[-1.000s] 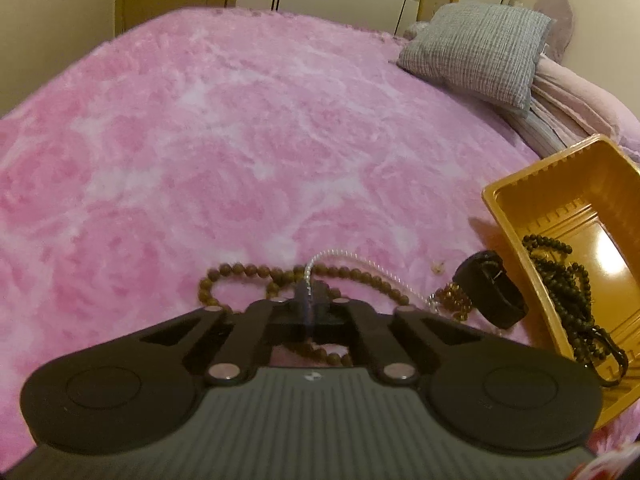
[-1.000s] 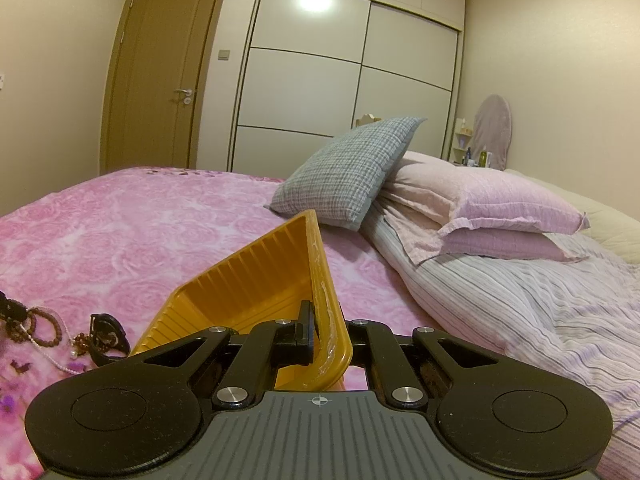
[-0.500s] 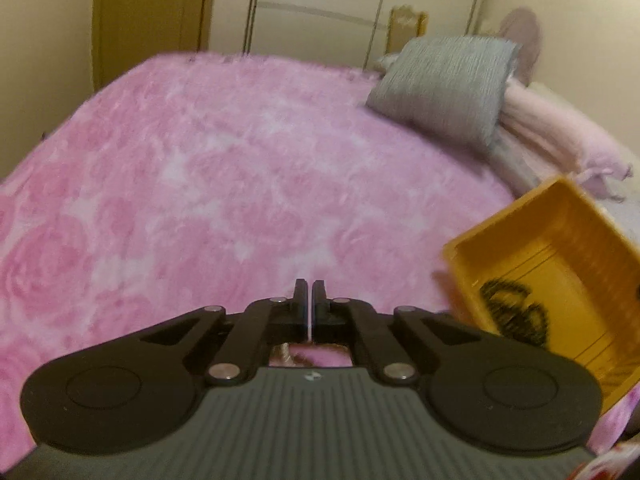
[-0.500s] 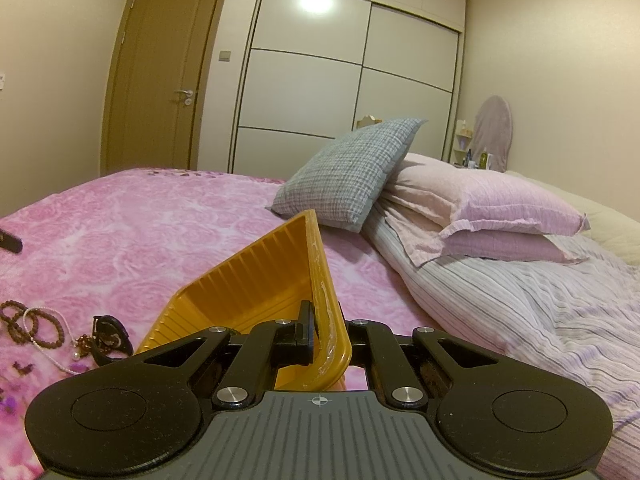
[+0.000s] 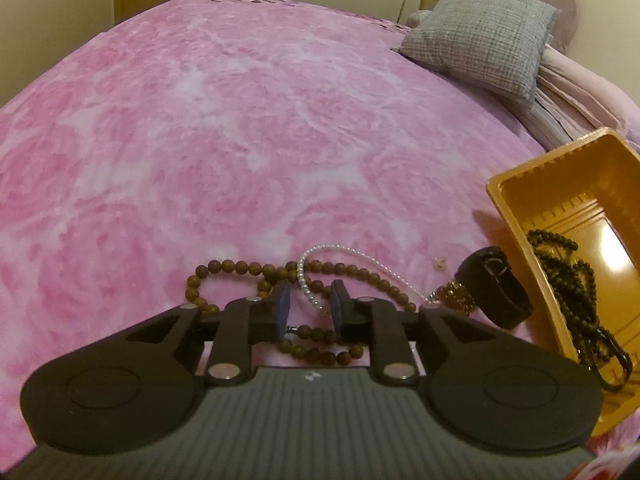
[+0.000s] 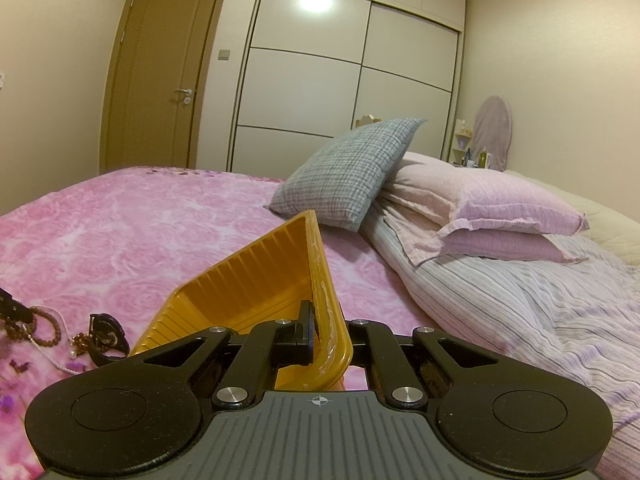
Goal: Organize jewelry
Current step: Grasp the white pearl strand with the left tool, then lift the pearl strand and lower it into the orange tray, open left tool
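Note:
My left gripper [image 5: 309, 304] is open low over the pink bedspread, its fingers either side of a white pearl strand [image 5: 340, 254] that crosses a brown wooden bead necklace [image 5: 248, 268]. A black band [image 5: 496, 286] and small amber beads [image 5: 454, 294] lie to the right. The yellow tray [image 5: 516, 220] holds a dark bead necklace [image 5: 568, 268]. My right gripper [image 6: 326, 332] is shut on the tray's rim [image 6: 324, 280] and tilts the tray. The jewelry pile [image 6: 44, 328] and black band [image 6: 108, 336] show at the left of the right wrist view.
A grey checked cushion [image 5: 480, 36] and pink pillows [image 6: 480, 208] lie at the head of the bed. A striped sheet [image 6: 500, 300] is on the right. Wardrobe doors [image 6: 340, 92] and a wooden door [image 6: 160, 80] stand behind.
My left gripper was shut half a second ago and raised off the bed; it has now opened and come down around the pearl strand. The right gripper still holds the tray.

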Demonstrator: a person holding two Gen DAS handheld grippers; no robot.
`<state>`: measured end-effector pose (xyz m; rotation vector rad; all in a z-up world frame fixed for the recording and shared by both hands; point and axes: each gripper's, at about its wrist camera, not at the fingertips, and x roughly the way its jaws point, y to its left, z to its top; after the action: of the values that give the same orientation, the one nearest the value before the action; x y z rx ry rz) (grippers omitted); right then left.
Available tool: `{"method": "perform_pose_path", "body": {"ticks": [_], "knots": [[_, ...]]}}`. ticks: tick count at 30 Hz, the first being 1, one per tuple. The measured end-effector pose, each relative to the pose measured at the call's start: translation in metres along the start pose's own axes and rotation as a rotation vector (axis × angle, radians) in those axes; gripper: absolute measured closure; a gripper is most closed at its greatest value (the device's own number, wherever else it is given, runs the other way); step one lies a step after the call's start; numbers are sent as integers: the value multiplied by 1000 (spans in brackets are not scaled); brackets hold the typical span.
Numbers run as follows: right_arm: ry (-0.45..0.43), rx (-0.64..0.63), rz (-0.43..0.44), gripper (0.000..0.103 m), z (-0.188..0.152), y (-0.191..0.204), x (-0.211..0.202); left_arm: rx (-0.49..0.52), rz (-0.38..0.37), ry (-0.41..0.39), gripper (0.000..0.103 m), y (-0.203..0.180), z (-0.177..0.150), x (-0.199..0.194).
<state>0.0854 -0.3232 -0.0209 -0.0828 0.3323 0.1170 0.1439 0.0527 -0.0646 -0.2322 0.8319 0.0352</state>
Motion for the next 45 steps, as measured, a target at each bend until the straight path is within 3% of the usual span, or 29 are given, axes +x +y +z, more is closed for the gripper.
{"method": "perform_pose_path", "body": {"ticks": [3, 5, 6, 11, 18, 33, 45], "knots": [[0, -2, 0, 96, 0, 0, 0, -24, -4, -5, 84, 1, 1, 2], [0, -2, -1, 96, 0, 0, 0, -23, -9, -3, 100, 1, 1, 1], [1, -3, -2, 96, 0, 0, 0, -24, -14, -1, 101, 1, 1, 1], [0, -4, -1, 96, -1, -1, 0, -26, -33, -46, 101, 2, 6, -14], [-2, -9, 0, 96, -1, 1, 0, -23, -69, -172, 101, 2, 37, -59], [-7, -14, 3, 96, 2, 4, 0, 77, -153, -401, 101, -30, 100, -140], [-7, -11, 3, 96, 3, 4, 0, 171, -312, -388, 101, -83, 111, -153]]}}
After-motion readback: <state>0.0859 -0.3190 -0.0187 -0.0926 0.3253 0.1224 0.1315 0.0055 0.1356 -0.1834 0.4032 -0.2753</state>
